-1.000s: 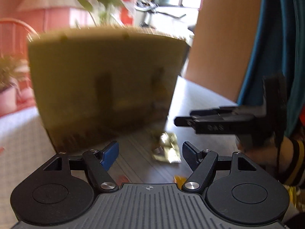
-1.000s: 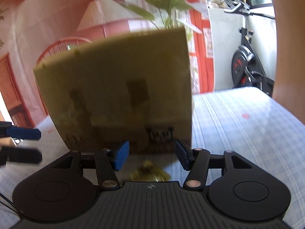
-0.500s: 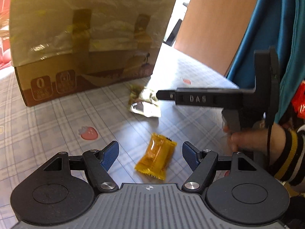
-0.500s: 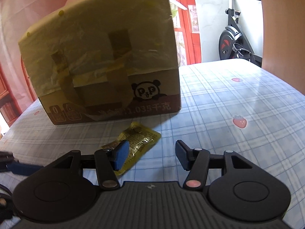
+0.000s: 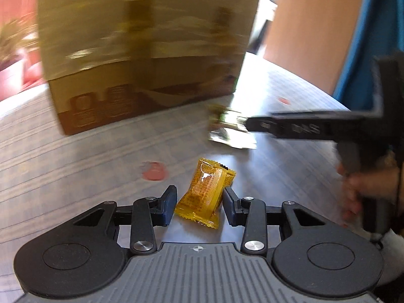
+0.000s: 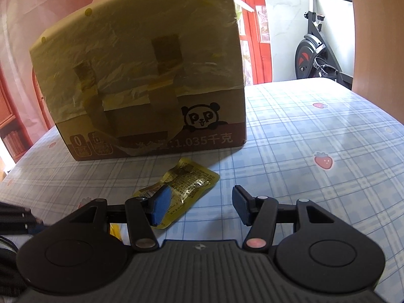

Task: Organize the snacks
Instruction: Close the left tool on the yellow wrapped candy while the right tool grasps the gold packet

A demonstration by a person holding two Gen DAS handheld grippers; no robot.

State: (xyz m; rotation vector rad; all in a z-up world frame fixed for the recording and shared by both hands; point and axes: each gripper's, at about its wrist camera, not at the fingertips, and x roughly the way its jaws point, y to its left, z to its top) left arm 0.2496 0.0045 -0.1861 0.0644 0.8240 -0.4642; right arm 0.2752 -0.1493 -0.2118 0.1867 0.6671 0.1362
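- The left gripper (image 5: pixel 199 203) has matte black plastic arms, silver pivot screws and dark blue rubbery pads; its base is ribbed grey plastic.
- Its jaws have just been closing, and an orange snack packet (image 5: pixel 205 193) lies between them. The right pad touches the wrapper's edge, the left pad stands just clear, so it is not clamped.
- That packet is a glossy, crinkled pillow-shaped wrapper with saw-tooth sealed ends; its print is too small to read.
- The right gripper (image 6: pixel 199 205) is of the same make, with brighter blue pads. Its jaws stand apart with nothing gripped.
- A yellow foil sachet (image 6: pixel 188 183) lies flat on the cloth, partly under the right gripper's left pad and reaching ahead of it. It is shiny and wrinkled, with dense black print that is not legible.
- Beyond both grippers stands a cardboard box (image 6: pixel 141 75), its upper part wrapped in pale, creased tape and film. A cartoon panda is printed low on its front, with "1.035千克" beneath and a "0" badge at the lower left.
- The tablecloth (image 6: pixel 303 131) is smooth, with a pale blue plaid and small red strawberries.
- In the left wrist view, a hand (image 5: pixel 363 189) holds the right gripper, whose side bears raised lettering too blurred to read.
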